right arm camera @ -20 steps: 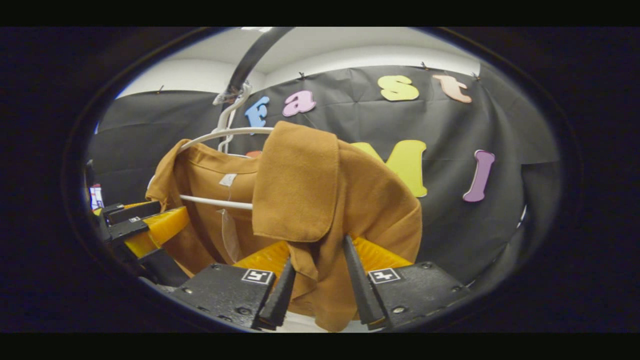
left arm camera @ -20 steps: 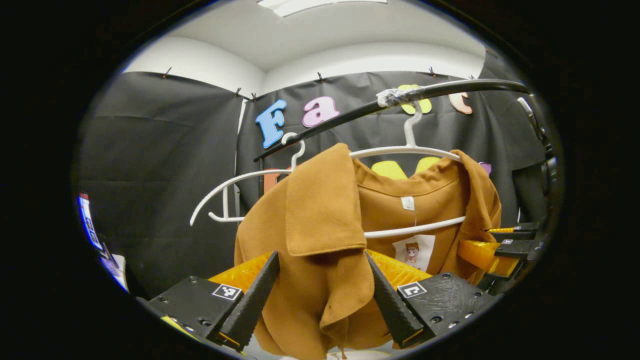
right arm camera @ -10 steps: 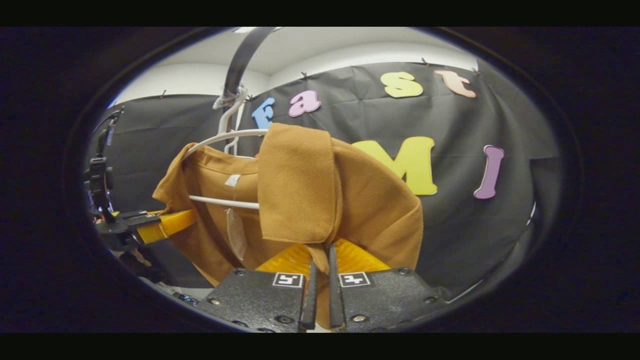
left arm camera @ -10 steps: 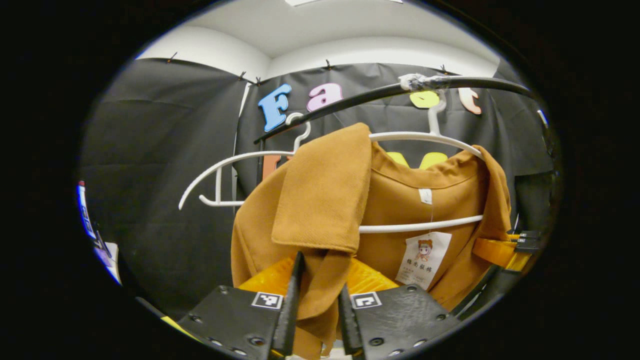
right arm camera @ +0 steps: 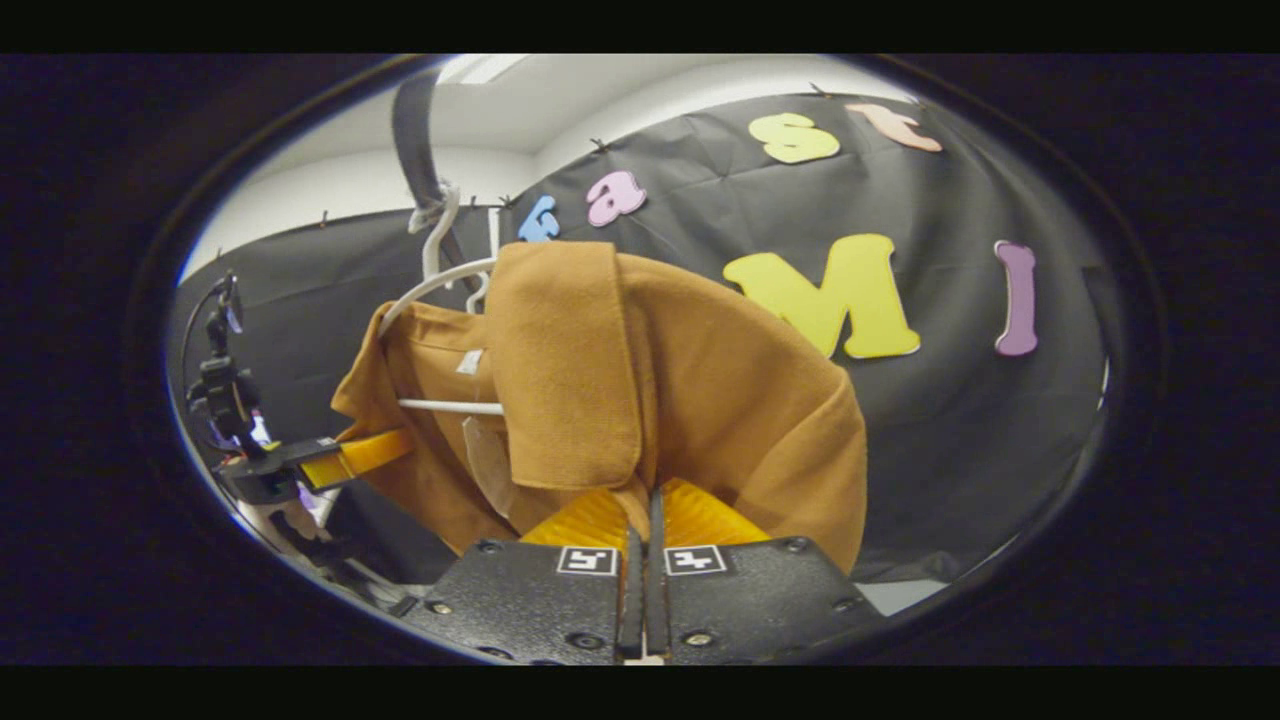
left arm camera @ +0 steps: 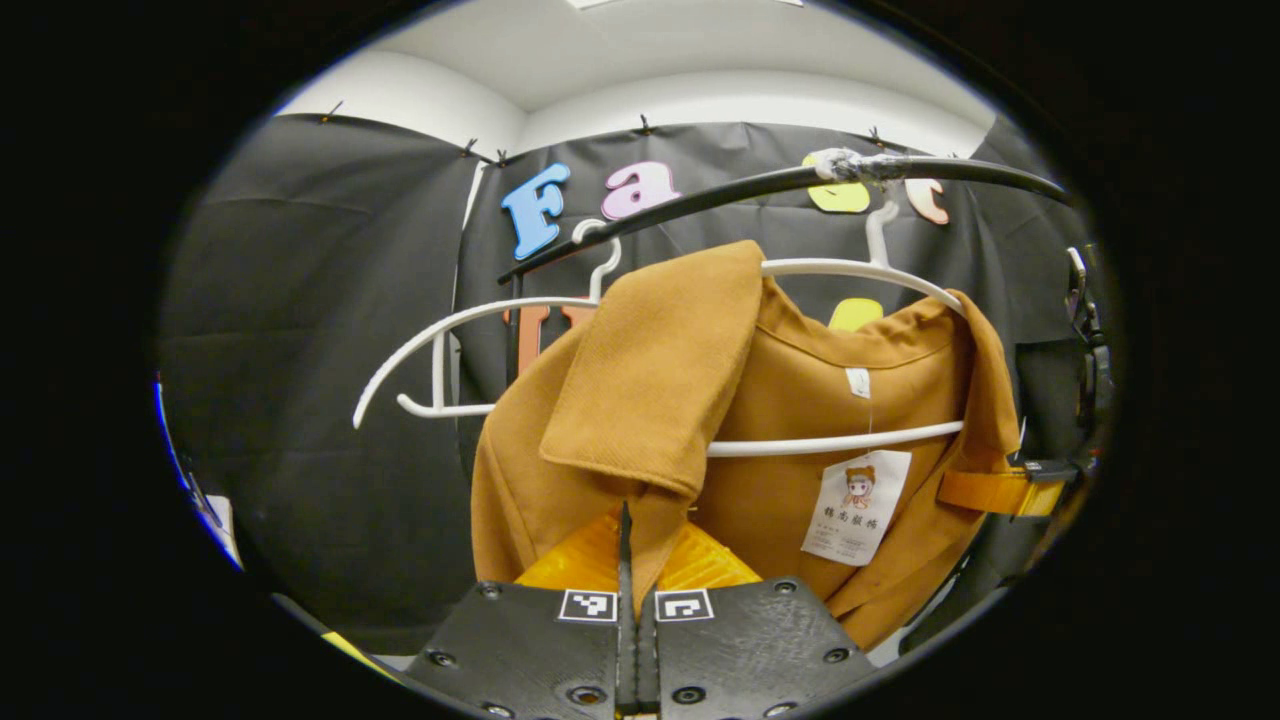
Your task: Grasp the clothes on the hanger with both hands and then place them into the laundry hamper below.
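Left gripper view: my left gripper (left arm camera: 628, 560) sits at the bottom edge with its two fingers drawn together until almost no gap remains. A fold of the brown garment (left arm camera: 800, 400) runs down between them, and both fingers press on that cloth. The garment hangs on a white hanger (left arm camera: 850, 270), whose hook is over a dark rail (left arm camera: 760, 185) that crosses the upper part of the view. One wide flap of the cloth is folded over the hanger's shoulder and drops toward my fingers. A white tag (left arm camera: 856, 505) dangles inside the neck opening, below the hanger's lower bar. A second white hanger (left arm camera: 440, 335) hangs bare on the same rail, to the left of the garment. At the far right edge I see my right gripper (left arm camera: 1005, 492), its fingers reaching in against the other side of the cloth.

Right gripper view: my right gripper (right arm camera: 645, 540) is closed to the same degree, the fingers nearly meeting. A narrow gather of the brown garment (right arm camera: 720, 400) is caught between them, and both fingers bear on it. The garment is draped over the white hanger (right arm camera: 440, 280), which hooks onto the dark rail (right arm camera: 415, 130) at upper left. The broad flap lies folded over the front, above my fingers. At the left edge my left gripper (right arm camera: 350, 455) touches the far side of the cloth; from this angle I cannot tell how wide it stands.
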### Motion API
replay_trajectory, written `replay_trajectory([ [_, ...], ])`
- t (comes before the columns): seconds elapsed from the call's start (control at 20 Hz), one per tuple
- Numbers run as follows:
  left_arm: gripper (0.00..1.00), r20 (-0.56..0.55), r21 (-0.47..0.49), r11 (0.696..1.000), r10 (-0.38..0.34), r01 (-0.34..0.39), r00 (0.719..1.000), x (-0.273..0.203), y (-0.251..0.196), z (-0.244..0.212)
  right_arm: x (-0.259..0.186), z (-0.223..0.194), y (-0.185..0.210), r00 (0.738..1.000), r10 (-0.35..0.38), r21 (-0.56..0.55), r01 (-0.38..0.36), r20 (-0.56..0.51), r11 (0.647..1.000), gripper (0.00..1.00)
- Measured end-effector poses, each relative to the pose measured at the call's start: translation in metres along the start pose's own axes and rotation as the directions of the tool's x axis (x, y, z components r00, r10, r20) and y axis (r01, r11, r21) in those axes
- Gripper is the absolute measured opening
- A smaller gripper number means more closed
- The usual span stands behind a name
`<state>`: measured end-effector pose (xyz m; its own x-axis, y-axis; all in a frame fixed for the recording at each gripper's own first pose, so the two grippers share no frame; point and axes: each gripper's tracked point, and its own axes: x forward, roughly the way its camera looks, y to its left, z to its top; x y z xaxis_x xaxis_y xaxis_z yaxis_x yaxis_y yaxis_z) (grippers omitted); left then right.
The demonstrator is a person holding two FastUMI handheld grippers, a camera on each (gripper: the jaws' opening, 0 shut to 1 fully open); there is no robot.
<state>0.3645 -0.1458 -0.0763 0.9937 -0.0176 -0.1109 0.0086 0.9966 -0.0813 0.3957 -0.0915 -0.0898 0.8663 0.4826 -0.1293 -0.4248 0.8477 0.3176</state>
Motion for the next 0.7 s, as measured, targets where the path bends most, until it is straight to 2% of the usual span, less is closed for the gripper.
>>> replay_trajectory([
  [0.05,0.0,-0.004,-0.004,1.0,-0.004,0.004,1.0,-0.002,0.002,0.001,0.0,0.0,0.002,0.999,0.052,0.04,-0.052,0.002,0.998,0.05],
  [0.15,0.03,-0.012,-0.023,1.0,-0.014,0.013,1.0,-0.005,0.006,0.003,-0.01,0.01,0.015,0.981,0.189,0.158,-0.192,0.032,0.969,0.05],
  [0.25,0.04,-0.017,-0.031,0.999,-0.023,0.023,1.0,-0.01,0.013,0.006,-0.024,0.017,0.03,0.945,0.32,0.249,-0.325,0.062,0.912,0.04],
  [0.35,0.0,-0.011,-0.038,0.999,-0.028,0.028,1.0,-0.015,0.019,0.016,-0.038,0.03,0.04,0.91,0.401,0.312,-0.413,0.107,0.855,0.04],
  [0.45,0.03,0.003,-0.066,0.997,-0.042,0.042,0.999,-0.018,0.023,0.028,-0.047,0.042,0.044,0.884,0.44,0.334,-0.466,0.156,0.819,0.04],
  [0.7,0.0,0.089,-0.088,0.996,-0.027,0.034,0.996,-0.026,0.052,0.07,-0.069,0.083,0.048,0.827,0.474,0.363,-0.559,0.301,0.745,0.03],
])
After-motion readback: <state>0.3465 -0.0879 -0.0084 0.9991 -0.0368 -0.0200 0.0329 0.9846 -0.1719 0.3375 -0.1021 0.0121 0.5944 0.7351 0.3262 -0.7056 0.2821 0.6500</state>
